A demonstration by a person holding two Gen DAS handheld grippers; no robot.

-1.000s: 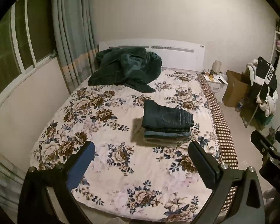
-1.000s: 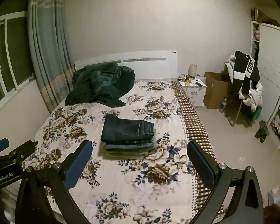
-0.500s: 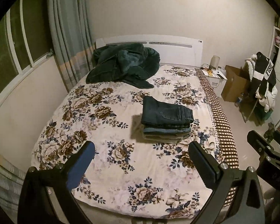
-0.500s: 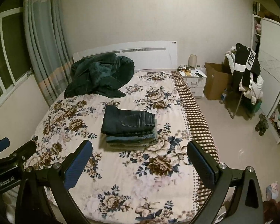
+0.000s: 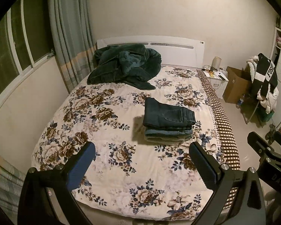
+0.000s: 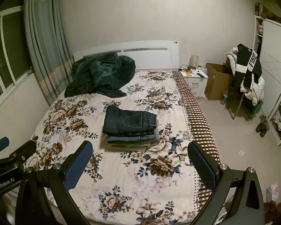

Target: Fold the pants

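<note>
Neatly folded, the dark pair of pants [image 5: 168, 115] tops a small stack of folded jeans [image 6: 131, 136] that sits on the floral bedspread [image 5: 110, 168], a little toward the bed's right edge and about midway along its length. Lighter denim layers show beneath the dark pair.

Both tools hang well back from the stack, above the foot of the bed. The left gripper [image 5: 141, 165] has its fingers spread wide with nothing between them, and the right gripper [image 6: 139, 164] is spread the same way, also empty.

Near the white headboard [image 6: 149, 56] lies a crumpled dark green blanket [image 5: 123, 67]. A checked sheet [image 6: 196, 116] runs along the bed's right side. Beyond it stand a white nightstand [image 6: 195, 81], a cardboard box [image 6: 215, 82] and a chair heaped with clothes [image 6: 247, 71]. Grey-green curtains [image 5: 69, 37] hang by the window [image 5: 15, 43] on the left.
</note>
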